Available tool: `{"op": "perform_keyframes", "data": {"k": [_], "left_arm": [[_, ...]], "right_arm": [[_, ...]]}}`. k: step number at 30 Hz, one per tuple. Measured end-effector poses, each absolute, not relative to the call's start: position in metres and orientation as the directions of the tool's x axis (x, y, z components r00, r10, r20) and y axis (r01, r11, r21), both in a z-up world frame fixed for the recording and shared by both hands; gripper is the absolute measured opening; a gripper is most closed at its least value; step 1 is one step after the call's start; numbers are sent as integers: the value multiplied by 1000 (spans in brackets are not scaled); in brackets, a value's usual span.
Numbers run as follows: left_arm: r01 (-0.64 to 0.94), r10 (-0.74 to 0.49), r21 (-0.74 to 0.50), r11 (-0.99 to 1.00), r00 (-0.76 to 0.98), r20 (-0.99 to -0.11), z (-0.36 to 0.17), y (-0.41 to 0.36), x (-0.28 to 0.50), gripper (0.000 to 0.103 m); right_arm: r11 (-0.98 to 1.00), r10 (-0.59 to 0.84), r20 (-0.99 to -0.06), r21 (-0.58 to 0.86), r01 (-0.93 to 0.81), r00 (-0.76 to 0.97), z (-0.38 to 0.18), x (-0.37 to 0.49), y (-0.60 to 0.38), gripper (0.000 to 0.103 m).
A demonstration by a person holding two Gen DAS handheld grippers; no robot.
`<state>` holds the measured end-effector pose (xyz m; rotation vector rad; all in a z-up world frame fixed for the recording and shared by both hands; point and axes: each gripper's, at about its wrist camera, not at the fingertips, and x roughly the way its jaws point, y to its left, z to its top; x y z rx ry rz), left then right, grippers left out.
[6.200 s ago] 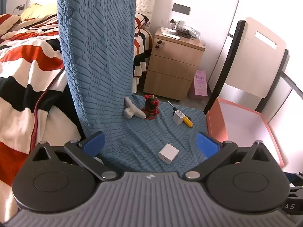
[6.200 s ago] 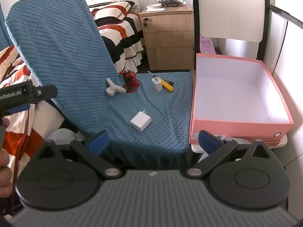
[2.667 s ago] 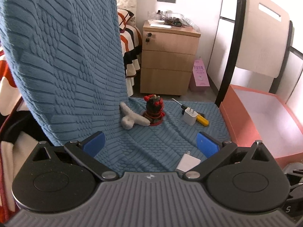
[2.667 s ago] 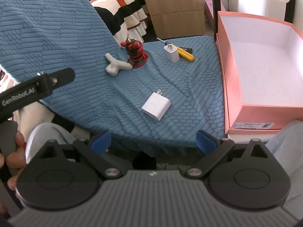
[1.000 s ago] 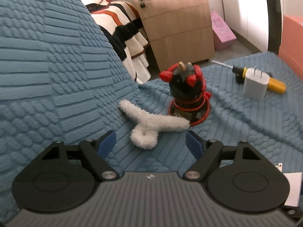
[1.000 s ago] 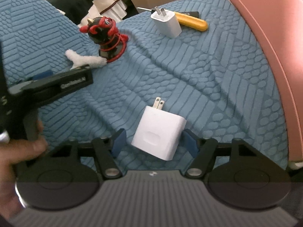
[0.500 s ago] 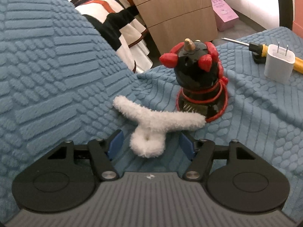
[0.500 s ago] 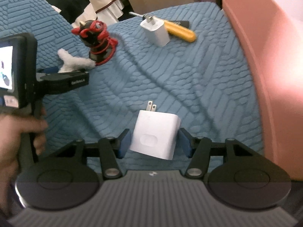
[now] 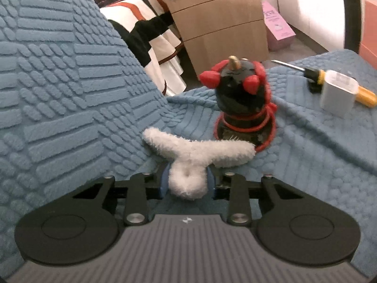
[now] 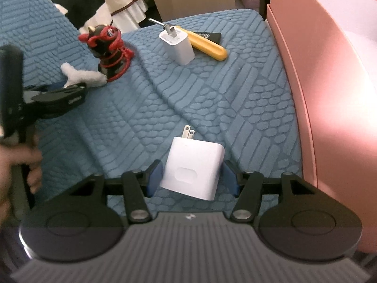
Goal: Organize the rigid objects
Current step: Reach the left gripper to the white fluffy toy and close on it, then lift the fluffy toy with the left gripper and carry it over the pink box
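Left claw (image 9: 187, 182) closing on fuzzy stem (image 9: 188, 184), crossbar sideways.

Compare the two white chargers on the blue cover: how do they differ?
The near charger is broad and flat, lying on its back with prongs pointing away; the far charger is narrower and stands tipped, prongs up. The near one sits between the right tool pads; the far one leans against the yellow screwdriver, untouched. Both are white two-prong plugs on the blue cover.
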<state>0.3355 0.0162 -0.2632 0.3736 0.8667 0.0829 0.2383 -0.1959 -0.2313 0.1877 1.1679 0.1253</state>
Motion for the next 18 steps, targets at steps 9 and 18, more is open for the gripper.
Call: {"op": "perform_keyframes", "data": {"k": [9,18], "left_arm": [[72,141,240,968,637,-758,-247,5,291,37],[16,53,76,997,577,-815,-240,1,247,36]], "right_arm": [[990,140,-904,140,-30,403,-231,237,-190,58],[990,144,-903,131,-59,404,-225,216,-199,57]]}}
